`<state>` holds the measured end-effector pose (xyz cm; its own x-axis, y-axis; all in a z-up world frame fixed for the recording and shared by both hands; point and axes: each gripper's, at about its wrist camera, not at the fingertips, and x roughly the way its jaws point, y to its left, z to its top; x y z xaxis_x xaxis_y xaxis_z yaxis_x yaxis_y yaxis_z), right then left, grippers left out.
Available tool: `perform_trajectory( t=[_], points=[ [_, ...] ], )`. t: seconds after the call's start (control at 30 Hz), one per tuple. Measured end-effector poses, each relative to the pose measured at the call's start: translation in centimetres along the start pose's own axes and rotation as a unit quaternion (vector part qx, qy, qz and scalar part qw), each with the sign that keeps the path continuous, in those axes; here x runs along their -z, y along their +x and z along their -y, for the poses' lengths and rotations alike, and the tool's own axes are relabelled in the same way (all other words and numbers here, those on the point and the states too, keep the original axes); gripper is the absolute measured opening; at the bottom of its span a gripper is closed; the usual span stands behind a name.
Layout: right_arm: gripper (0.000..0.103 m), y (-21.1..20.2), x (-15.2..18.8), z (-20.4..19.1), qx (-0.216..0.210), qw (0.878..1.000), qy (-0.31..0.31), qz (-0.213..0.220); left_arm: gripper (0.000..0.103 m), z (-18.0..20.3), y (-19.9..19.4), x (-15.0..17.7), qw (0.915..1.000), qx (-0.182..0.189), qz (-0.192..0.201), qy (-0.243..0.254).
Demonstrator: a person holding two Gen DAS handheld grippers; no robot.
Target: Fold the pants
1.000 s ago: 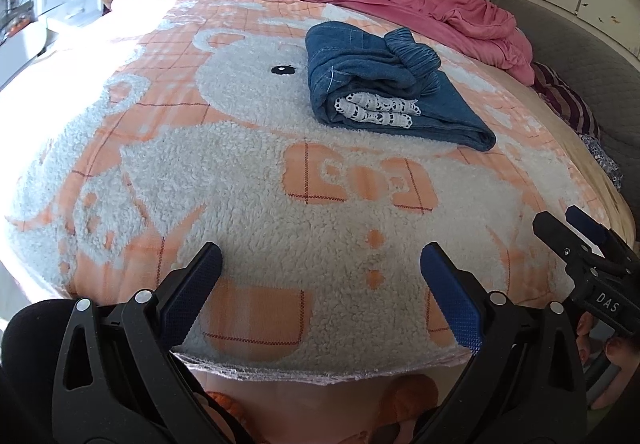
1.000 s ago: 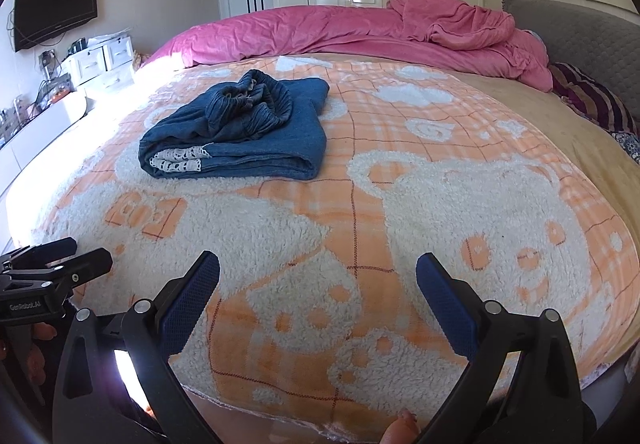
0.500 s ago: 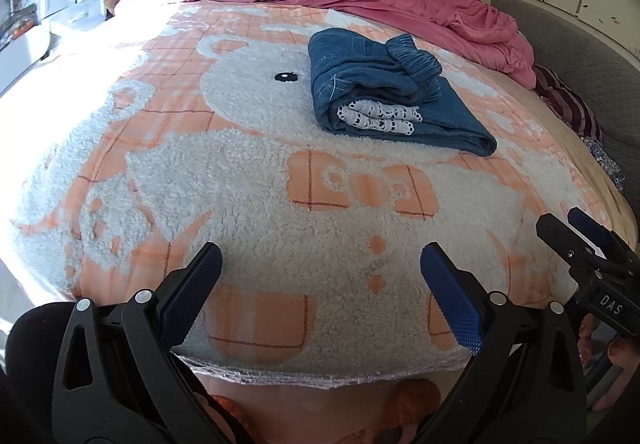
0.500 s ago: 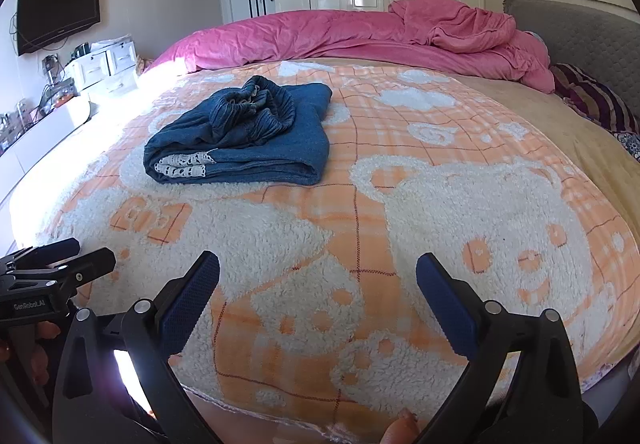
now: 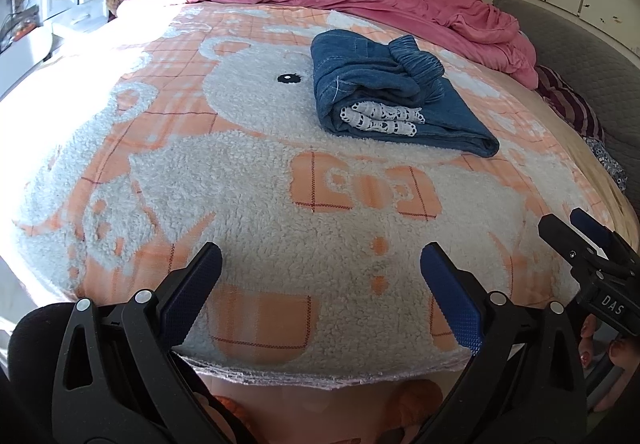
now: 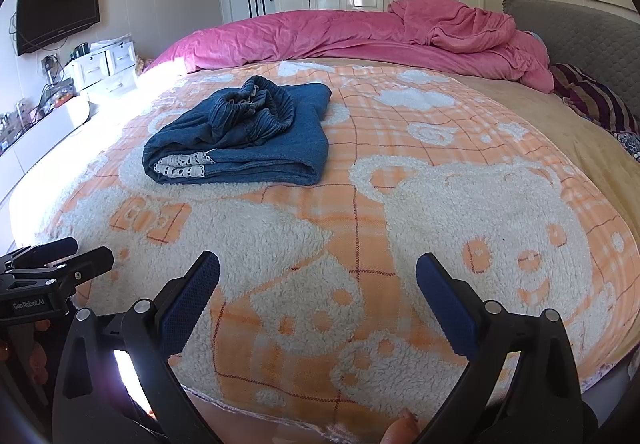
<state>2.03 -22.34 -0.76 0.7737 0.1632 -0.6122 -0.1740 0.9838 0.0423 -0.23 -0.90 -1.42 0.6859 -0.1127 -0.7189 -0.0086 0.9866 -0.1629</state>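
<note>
The blue denim pants (image 5: pixel 384 95) lie folded in a thick bundle on the orange and white bear blanket (image 5: pixel 240 171), white lace hem showing at the near side. They also show in the right wrist view (image 6: pixel 244 139). My left gripper (image 5: pixel 320 284) is open and empty near the blanket's front edge, well short of the pants. My right gripper (image 6: pixel 318 292) is open and empty, to the right of the pants and nearer the front edge. Each gripper shows at the edge of the other's view.
A pink duvet (image 6: pixel 360 35) lies bunched along the far side of the bed. A grey headboard (image 6: pixel 580 27) and a striped cloth (image 6: pixel 596 99) are at the right. White drawers (image 6: pixel 100 63) and a wall TV (image 6: pixel 56 11) stand at the left.
Both grippers have tilted slightly, so the pants sit a little lower in each view. The pants have not moved and both grippers stay open.
</note>
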Motion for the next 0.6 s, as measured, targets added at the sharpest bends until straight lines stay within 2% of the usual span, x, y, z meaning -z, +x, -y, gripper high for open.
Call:
perform_trajectory(
  t=[0.6],
  points=[
    [0.098,-0.13,-0.01,-0.09,0.004,1.0,-0.001,0.001,0.093,0.03,-0.09,0.0,1.0,-0.006,0.0,0.002]
  ],
)
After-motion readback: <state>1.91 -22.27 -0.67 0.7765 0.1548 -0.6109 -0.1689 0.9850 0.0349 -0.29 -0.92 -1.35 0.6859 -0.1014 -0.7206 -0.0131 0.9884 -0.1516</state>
